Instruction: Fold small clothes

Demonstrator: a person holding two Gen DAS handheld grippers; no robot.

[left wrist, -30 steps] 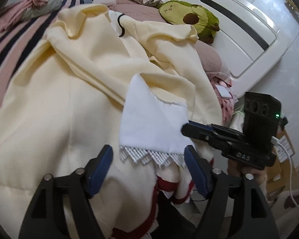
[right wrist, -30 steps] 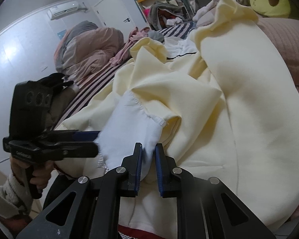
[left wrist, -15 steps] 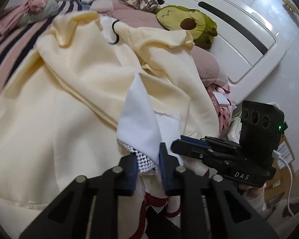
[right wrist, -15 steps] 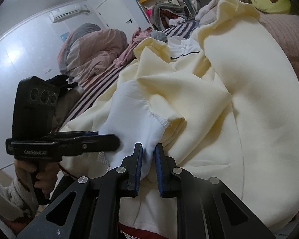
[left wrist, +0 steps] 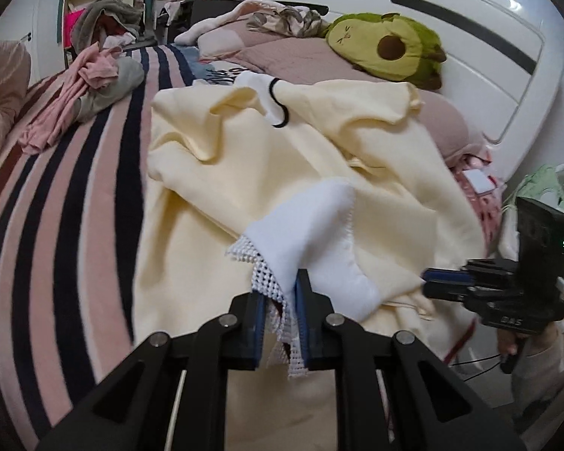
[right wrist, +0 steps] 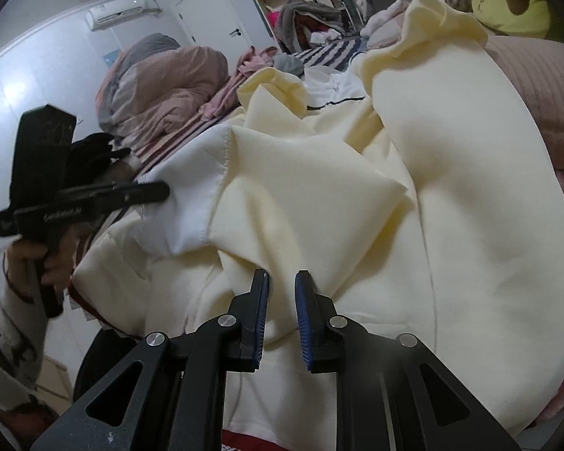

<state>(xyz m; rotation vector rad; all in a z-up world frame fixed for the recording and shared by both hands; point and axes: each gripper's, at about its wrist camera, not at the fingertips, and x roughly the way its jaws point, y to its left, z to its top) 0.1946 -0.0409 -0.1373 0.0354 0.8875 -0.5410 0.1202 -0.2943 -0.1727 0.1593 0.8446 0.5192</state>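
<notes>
A pale yellow garment (left wrist: 244,143) lies crumpled on the bed, and it also fills the right wrist view (right wrist: 432,188). Its white sleeve cuff (left wrist: 319,233) has a lace trim (left wrist: 267,282). My left gripper (left wrist: 280,282) is shut on that lace edge and holds the cuff lifted. From the right wrist, the left gripper (right wrist: 165,189) shows at the left, against the white cuff (right wrist: 184,195). My right gripper (right wrist: 282,276) hovers over yellow cloth, its jaws opening a narrow gap with nothing between them. In the left wrist view the right gripper (left wrist: 426,280) sits at the right edge.
The garment rests on a pink and navy striped bedcover (left wrist: 56,225). A pink clothes pile (left wrist: 90,86) lies far left. An avocado plush (left wrist: 387,49) and a pink pillow (left wrist: 447,124) sit by the white headboard (left wrist: 470,18). A hand (right wrist: 22,259) grips the left tool.
My left gripper closed on the cuff's lace edge, then lifted and drew it aside. The white cuff left my right gripper, whose jaws parted slightly. The right gripper stayed in place.
</notes>
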